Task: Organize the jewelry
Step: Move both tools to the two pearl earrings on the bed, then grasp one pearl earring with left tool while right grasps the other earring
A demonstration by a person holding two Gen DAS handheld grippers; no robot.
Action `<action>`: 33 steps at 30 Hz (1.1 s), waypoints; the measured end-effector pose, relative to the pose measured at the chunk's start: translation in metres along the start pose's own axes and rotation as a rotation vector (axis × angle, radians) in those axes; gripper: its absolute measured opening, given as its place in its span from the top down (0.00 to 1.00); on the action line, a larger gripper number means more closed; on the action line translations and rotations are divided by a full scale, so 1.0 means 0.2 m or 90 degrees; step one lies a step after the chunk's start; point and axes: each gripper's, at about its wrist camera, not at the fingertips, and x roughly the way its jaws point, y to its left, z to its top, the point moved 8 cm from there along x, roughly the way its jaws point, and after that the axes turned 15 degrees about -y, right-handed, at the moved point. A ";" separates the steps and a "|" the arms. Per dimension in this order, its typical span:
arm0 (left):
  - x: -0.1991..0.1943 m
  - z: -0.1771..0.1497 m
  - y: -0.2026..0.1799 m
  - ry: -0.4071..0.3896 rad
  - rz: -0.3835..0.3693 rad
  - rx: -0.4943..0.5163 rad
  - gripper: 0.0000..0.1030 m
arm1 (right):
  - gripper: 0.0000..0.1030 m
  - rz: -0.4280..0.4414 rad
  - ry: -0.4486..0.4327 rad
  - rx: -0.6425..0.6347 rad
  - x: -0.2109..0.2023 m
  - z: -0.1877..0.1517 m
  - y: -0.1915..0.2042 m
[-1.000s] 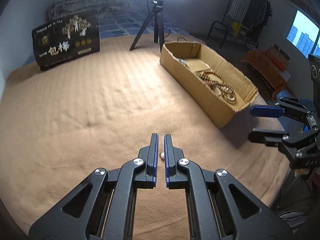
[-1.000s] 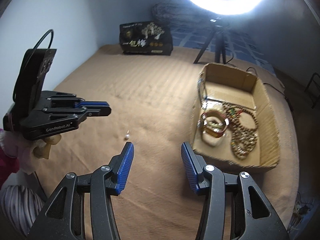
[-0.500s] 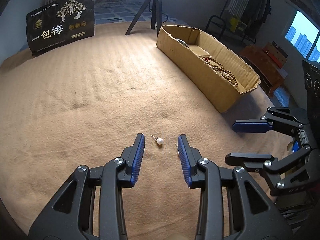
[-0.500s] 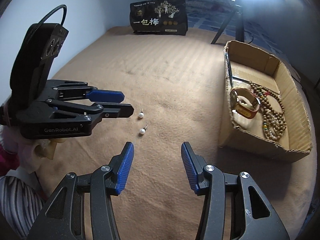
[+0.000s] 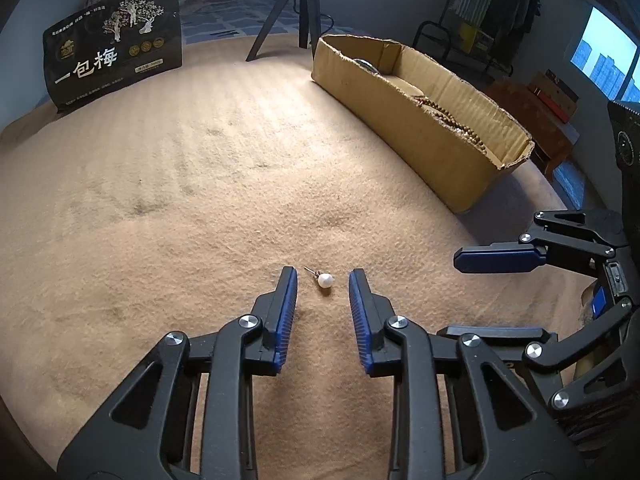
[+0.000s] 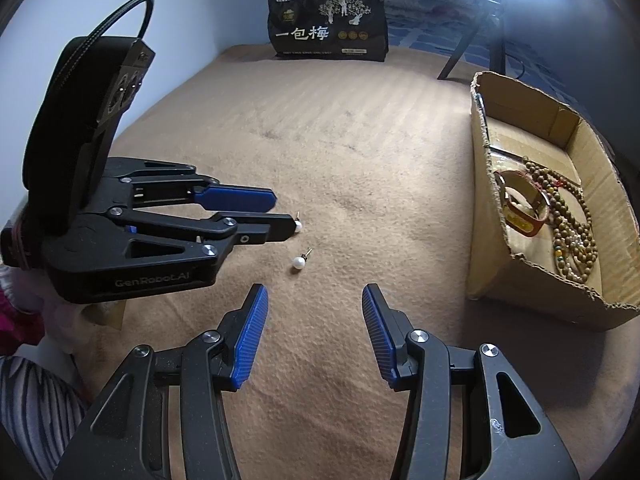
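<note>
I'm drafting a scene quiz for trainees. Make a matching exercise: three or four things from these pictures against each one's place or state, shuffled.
1. white pearl stud earring
2. brown wooden bead necklace
3. black snack bag with white lettering
4. left gripper

a. standing at the blanket's far edge
b. open
c. lying in the cardboard box
d. on the tan blanket, between blue pads

Pairs: 1-d, 2-c, 3-a, 4-b

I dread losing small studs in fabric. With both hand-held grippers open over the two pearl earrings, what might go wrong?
1. The left hand-held gripper straddles a tiny pearl earring; closing could squirt it out or press it into the soft tan blanket.
2. The second earring lies close by, so a finger might knock it.
3. The cardboard box sits some way off, so a weak pinch risks a drop.
</note>
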 end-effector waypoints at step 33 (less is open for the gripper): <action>0.07 -0.05 0.09 0.010 0.029 0.008 0.93 | 0.87 -0.001 0.027 -0.045 0.23 -0.01 0.06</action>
